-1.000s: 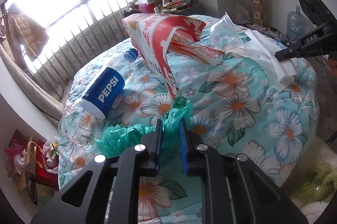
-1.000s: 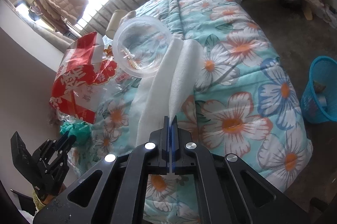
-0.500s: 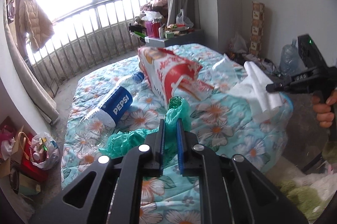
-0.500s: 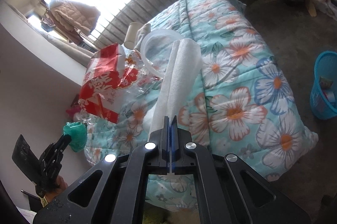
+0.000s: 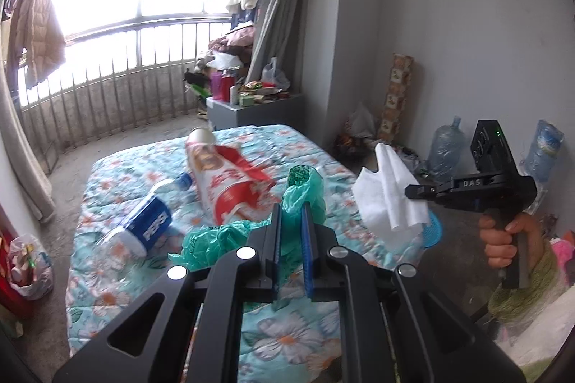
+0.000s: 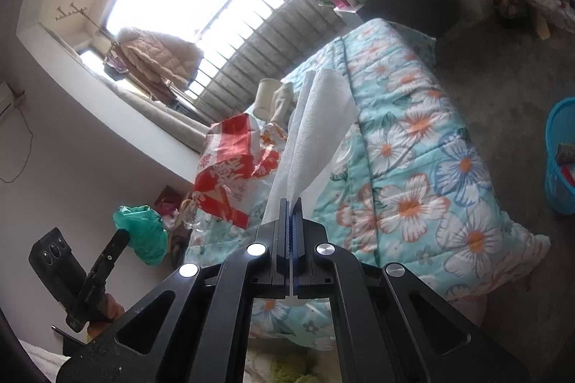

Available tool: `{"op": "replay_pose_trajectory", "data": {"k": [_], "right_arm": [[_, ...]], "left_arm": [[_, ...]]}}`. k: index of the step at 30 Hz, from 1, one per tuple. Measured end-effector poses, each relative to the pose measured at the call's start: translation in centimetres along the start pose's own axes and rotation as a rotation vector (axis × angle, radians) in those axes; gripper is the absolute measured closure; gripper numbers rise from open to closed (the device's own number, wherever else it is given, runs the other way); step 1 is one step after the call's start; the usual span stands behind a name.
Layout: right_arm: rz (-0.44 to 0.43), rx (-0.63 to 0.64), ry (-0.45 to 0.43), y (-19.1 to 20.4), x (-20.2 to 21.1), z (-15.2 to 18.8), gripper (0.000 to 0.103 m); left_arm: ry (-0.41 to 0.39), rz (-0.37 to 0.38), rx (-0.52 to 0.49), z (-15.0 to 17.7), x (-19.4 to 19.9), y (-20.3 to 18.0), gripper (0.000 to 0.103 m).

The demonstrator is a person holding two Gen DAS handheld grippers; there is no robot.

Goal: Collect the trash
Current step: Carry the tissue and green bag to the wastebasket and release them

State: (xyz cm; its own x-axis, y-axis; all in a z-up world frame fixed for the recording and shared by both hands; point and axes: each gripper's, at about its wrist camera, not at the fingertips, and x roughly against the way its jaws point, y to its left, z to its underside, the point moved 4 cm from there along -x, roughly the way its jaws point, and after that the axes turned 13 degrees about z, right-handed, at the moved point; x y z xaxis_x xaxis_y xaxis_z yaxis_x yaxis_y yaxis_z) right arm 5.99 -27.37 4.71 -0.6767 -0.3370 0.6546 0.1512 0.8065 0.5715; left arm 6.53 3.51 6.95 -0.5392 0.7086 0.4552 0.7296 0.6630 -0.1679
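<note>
The left hand-held gripper [image 5: 291, 221] is closed on a green plastic bag [image 5: 305, 192], which is pinched between its two blue pads and lifted above the bed [image 5: 151, 163]. The rest of the bag hangs down to the left of the fingers, crumpled, over the flowered blanket.

The right hand-held gripper [image 6: 291, 221] is fully closed on a white paper tissue [image 6: 316, 124]. The tissue stands out from the tips in a long fold and it is in the air, not touching the bed. In the left view this same gripper is seen on the right side, held by a hand [image 5: 503, 239] in a green knitted sleeve, with the tissue hanging from its tips.

On the bed more trash lies. A red and white plastic bag [image 5: 230, 188] is in the middle, a clear Pepsi bottle [image 5: 143, 224] with a blue label lies on its side to the left of it, and a white paper cup [image 5: 201, 136] lies at the far end of the red and white bag. A blue plastic basket [image 6: 560, 156] stands on the floor, well apart from the bed on the right, with some things inside.
</note>
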Motion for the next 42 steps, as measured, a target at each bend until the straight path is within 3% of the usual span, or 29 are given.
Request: {"op": "replay_pose_trajectory", "data": {"k": [9, 16, 23, 29, 35, 42], "right_arm": [[-0.006, -0.029, -0.067, -1.8, 2.4, -0.6, 0.103], [0.015, -0.063, -0.113, -3.9, 3.6, -1.3, 0.103], [0.041, -0.121, -0.155, -6.6, 4.6, -2.0, 0.103], [0.1, -0.222, -0.21, -11.2, 6.0, -3.3, 0.103], [0.223, -0.355, -0.271, -19.0, 7.6, -5.5, 0.103], [0.38, -0.474, -0.236, -29.1, 6.3, -7.1, 0.103]], "left_arm": [[-0.041, 0.124, -0.023, -2.6, -2.7, -3.3, 0.094], [-0.027, 0.212, -0.047, -4.1, -6.6, -5.4, 0.094], [0.01, 0.325, -0.006, -6.0, -11.9, -7.1, 0.094], [0.059, 0.467, 0.057, -8.4, -19.2, -9.8, 0.094], [0.156, 0.574, 0.137, -10.2, -28.8, -14.0, 0.094], [0.358, 0.625, 0.242, -8.5, -42.2, -19.6, 0.094]]}}
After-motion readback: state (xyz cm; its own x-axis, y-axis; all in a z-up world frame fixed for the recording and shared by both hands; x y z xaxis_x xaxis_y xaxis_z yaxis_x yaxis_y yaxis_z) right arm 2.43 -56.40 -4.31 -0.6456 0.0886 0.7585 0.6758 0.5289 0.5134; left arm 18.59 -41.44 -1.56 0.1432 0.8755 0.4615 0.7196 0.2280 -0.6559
